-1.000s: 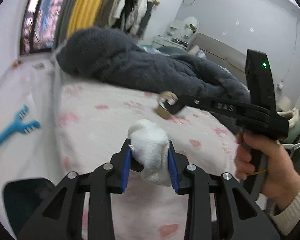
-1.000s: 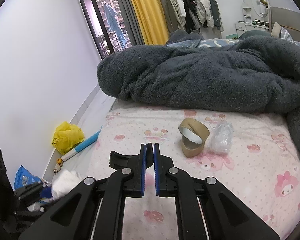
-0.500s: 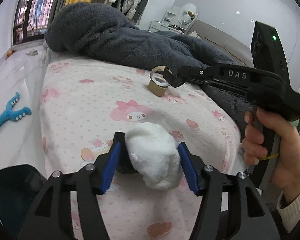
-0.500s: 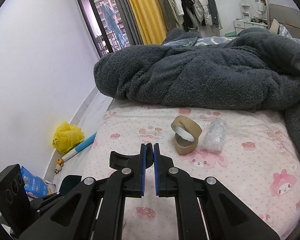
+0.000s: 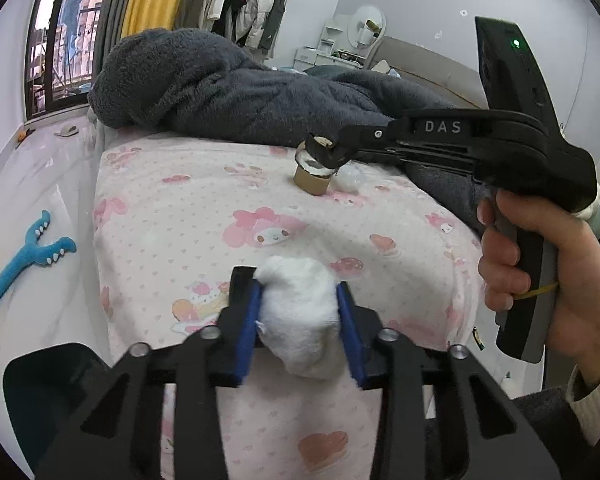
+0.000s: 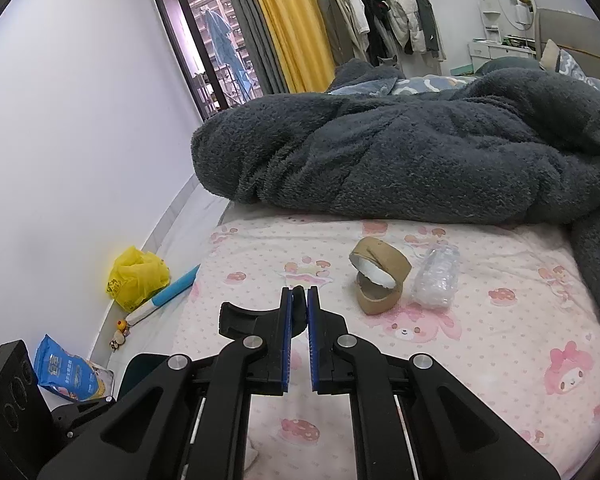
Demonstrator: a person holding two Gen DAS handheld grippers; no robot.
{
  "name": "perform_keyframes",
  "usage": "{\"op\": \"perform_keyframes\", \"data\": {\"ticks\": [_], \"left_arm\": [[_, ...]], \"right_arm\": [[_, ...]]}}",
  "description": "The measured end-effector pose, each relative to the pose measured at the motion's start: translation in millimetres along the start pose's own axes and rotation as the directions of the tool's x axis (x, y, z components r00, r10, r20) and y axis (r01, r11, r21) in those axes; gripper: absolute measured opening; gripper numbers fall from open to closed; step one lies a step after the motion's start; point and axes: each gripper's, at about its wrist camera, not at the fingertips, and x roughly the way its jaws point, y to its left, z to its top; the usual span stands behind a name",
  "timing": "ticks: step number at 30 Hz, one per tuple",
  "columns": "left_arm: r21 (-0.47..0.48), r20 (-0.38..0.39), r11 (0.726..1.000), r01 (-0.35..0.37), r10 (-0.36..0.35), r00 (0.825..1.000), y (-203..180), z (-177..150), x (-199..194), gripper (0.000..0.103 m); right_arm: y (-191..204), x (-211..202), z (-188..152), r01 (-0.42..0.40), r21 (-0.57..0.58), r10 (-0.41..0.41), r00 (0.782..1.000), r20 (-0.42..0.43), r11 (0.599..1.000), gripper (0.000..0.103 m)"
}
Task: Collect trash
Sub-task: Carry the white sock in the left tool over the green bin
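My left gripper [image 5: 298,294] is shut on a white tissue wad [image 5: 300,320], held above the near edge of the pink bed sheet [image 5: 188,216]. My right gripper [image 6: 299,300] is shut and empty, hovering over the sheet [image 6: 500,360]. Ahead of it to the right lie two brown tape cores [image 6: 380,280], one leaning on the other, and a crumpled clear plastic wrapper [image 6: 436,278]. In the left wrist view the right gripper [image 5: 324,152] hangs just over the tape cores [image 5: 312,178].
A dark grey fleece blanket [image 6: 400,152] is heaped across the far side of the bed. A dark teal bin [image 5: 52,380] stands on the floor at lower left. A blue toy [image 5: 24,256], a yellow bag [image 6: 136,276] and a blue packet [image 6: 64,368] lie on the floor.
My left gripper, still holding the tissue wad, has swung to face the bed more squarely. My right gripper has moved forward toward the tape cores and stays shut.
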Motion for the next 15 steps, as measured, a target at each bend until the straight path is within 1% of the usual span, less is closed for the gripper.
{"op": "perform_keyframes", "data": {"ticks": [3, 8, 12, 15], "left_arm": [[-0.001, 0.016, 1.0, 0.024, -0.024, 1.0, 2, 1, -7, 0.031], [-0.008, 0.057, 0.999, 0.054, -0.053, 0.997, 6, 6, -24, 0.031], [-0.03, 0.094, 0.998, 0.06, -0.057, 0.994, 18, 10, -40, 0.031], [-0.043, 0.124, 0.998, 0.042, -0.037, 0.992, 29, 13, -53, 0.031]], "right_arm": [[6, 3, 1, -0.003, -0.006, 0.003, 1.0, -0.001, 1.0, 0.007], [17, 8, 3, -0.004, -0.02, 0.004, 1.0, 0.002, 1.0, 0.007], [27, 13, 5, -0.007, -0.028, 0.007, 1.0, 0.002, 1.0, 0.007], [37, 19, 6, -0.016, -0.041, 0.016, 1.0, -0.004, 0.999, 0.007]]}}
